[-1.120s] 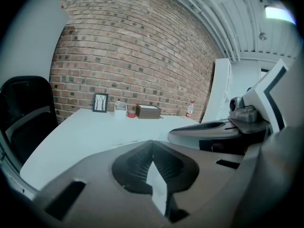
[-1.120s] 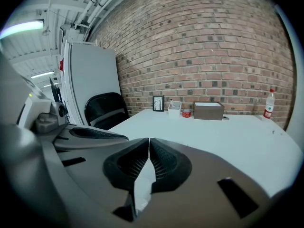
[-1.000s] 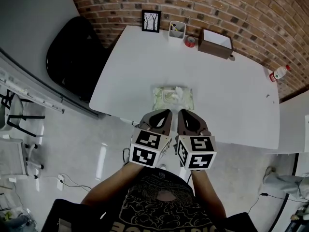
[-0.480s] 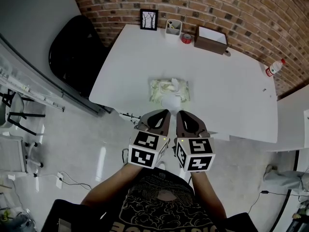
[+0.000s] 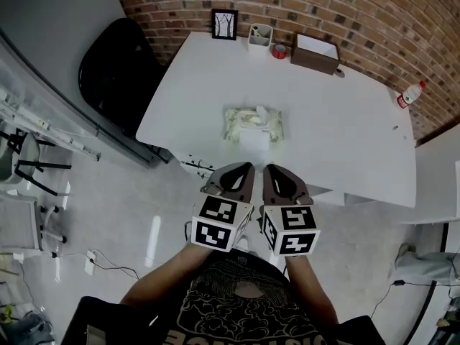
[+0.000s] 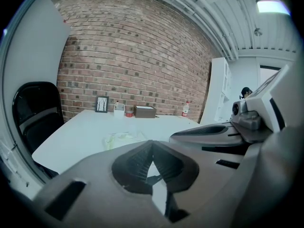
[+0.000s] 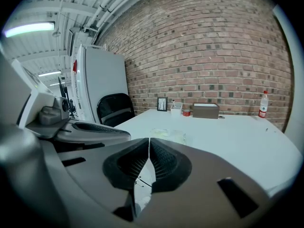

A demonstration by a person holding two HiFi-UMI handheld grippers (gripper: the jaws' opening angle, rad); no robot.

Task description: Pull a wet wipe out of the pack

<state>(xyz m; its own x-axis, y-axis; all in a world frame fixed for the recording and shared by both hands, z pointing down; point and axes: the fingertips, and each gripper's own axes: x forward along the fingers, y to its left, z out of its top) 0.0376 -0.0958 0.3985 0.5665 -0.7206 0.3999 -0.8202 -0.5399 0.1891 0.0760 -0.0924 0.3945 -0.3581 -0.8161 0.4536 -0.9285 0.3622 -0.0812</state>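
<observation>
Short of the pack (image 5: 253, 125), off the table's (image 5: 345, 149) near edge: left tool (image 5: 247, 168) and right tool (image 5: 268, 169) side by side, jaws pressed together, empty. Pack mid-table, white wipe (image 5: 260, 111) poking from its top. Likely light, limp, damp; best pinched at that tuft, pack held down.

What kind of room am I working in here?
Probably an office or meeting room: a large white table stands by a bare brick wall, with a black chair at its end and desk items along the far edge.
</observation>
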